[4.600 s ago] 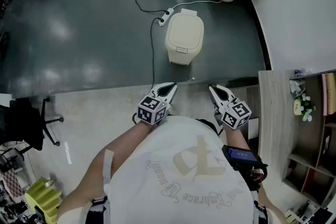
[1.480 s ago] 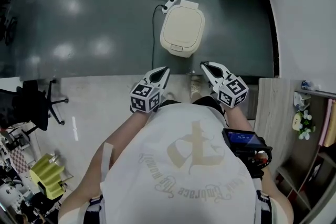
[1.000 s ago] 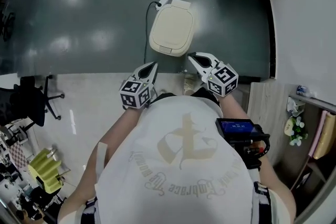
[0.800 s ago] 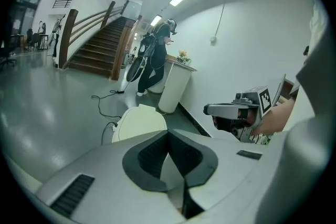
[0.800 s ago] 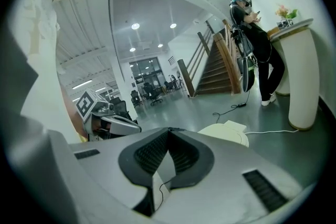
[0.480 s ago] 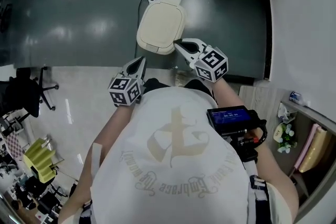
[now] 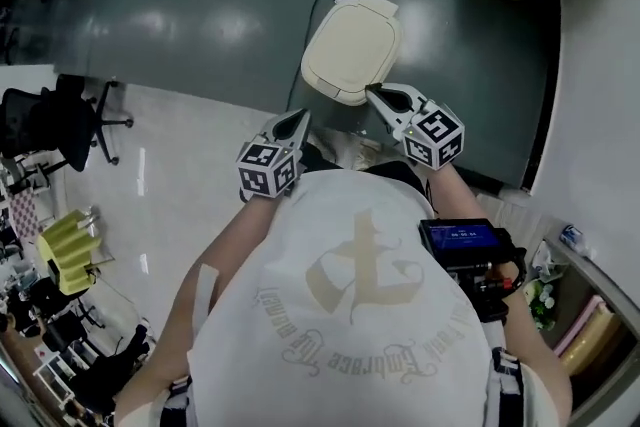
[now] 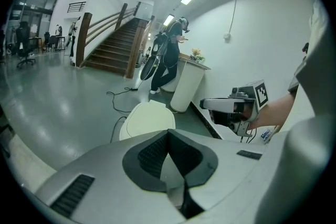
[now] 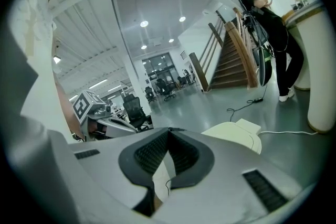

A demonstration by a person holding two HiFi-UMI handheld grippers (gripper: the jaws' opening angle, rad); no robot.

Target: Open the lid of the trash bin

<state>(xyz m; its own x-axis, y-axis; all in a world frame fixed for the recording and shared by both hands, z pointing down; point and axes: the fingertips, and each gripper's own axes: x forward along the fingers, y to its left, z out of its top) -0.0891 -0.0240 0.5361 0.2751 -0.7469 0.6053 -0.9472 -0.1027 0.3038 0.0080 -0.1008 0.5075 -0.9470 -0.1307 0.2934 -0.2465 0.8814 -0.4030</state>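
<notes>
Left claw [image 7: 297, 119]: jaws together, empty, near bin's front edge, to its left. Bin [image 7: 352, 47]: on dark floor [image 7: 180, 25], lid down. Right claw [image 7: 377, 95]: jaws together, empty, tip just beside bin's front edge.

Camera layout
Head view looks steeply down; both gripper views look forward; all share the trash bin [image 7: 352, 48].

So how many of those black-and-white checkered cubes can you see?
2. One black-and-white marker cube sits on the left claw; the other sits on the right claw. No more show in any view.
</notes>
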